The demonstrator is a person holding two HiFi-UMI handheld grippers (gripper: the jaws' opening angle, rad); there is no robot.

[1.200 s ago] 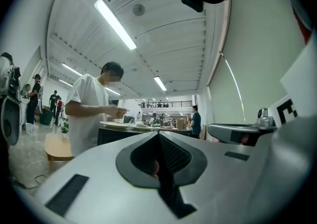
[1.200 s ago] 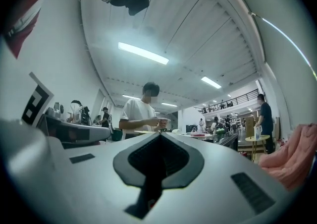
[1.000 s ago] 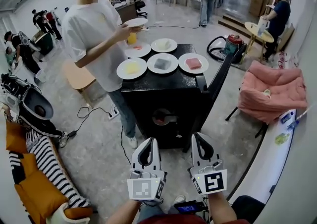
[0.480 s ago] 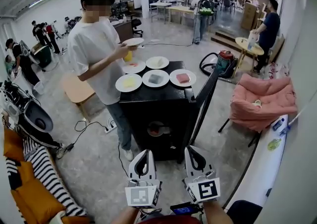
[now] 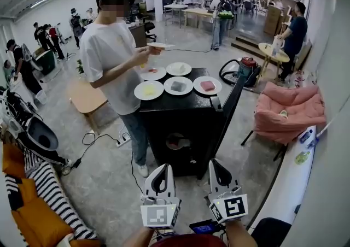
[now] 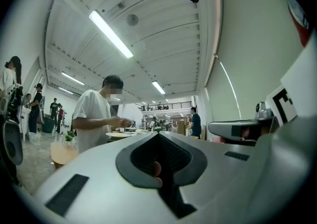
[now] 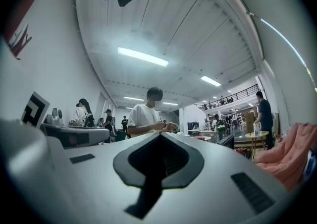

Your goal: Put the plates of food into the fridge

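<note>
Grey floor, open workshop. Black fridge stands mid-frame in the head view, straight ahead of both tools and well apart from them; its door is swung open on the right side. Pink armchair sits to the right of the fridge. A person in a white T-shirt stands against the fridge's left side, holding one plate raised above the top. Left gripper and right gripper are low in the frame, side by side and near each other, tips pointing toward the fridge front. Left gripper view: left gripper has its jaws pressed together with nothing between them. Right gripper view: right gripper likewise has its jaws pressed together on nothing. Five plates lie on the fridge top, none touching either tool. Front row: yellow-food plate, grey-food plate, red-food plate. Back row: pale-food plate and a plate with red bits just beside the person's arm. Inside the open fridge a round plate-like shape with something reddish shows low down; detail too small to confirm.
</note>
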